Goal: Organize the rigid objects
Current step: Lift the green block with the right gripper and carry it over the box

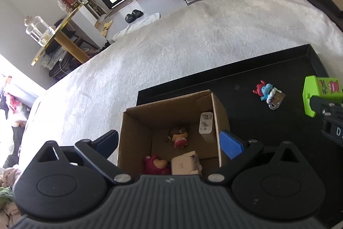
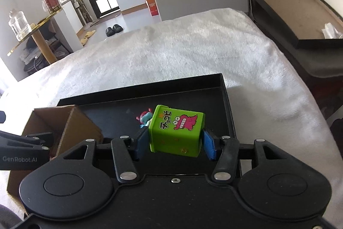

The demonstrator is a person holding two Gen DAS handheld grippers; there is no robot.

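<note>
- Your right gripper (image 2: 175,144) sits nearest the lens, its two blue pads pinching a bright green plastic box (image 2: 176,131) from left and right.
- That green box is a rounded cube, tilted in the grip, with a pink crocodile cartoon and black-and-white lettering on its upper face and small orange marks on the front. It hangs above the black rectangular tray (image 2: 223,87), clear of the tray floor.
- Your left gripper (image 1: 169,143) is spread wide with nothing between its fingers, poised over the open brown cardboard box (image 1: 137,128), which stands at the left end of the tray.
- Count four things inside the cardboard box: one white rectangular adapter (image 1: 206,122) leaning on the right wall, one brown-and-yellow figurine (image 1: 179,137), one pink bear toy (image 1: 156,165), and one pale beige small carton (image 1: 186,164).
- One small red-and-blue figurine (image 1: 269,95) lies alone on the tray floor, well apart from the cardboard box.
- Tray and box both rest on one white fluffy blanket (image 1: 193,35).
</note>
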